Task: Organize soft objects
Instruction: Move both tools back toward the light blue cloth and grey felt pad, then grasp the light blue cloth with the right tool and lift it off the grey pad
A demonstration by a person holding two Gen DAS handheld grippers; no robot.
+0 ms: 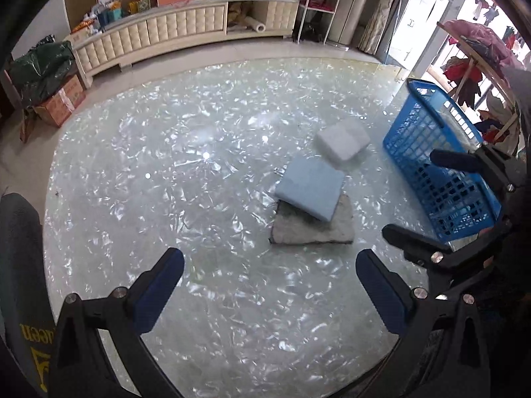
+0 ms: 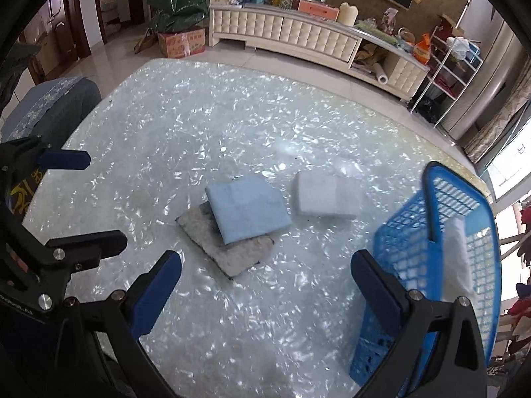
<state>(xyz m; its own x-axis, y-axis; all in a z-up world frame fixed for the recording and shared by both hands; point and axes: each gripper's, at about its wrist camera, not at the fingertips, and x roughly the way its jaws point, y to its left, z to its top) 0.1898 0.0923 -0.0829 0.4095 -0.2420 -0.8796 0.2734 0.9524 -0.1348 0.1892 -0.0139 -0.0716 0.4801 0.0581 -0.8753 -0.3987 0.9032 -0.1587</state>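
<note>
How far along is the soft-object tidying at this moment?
Done: one white soft item seems to sit inside the blue basket. In hand: nothing; the left gripper and right gripper are both open above the table. Left: the light blue cloth lying on the grey cloth, and the white cloth beside them.

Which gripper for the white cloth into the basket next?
Right, probably. The white cloth lies nearest the blue basket, and the right gripper sits beside that basket, jaws open. The left gripper is open too, but farther from the basket.
</note>
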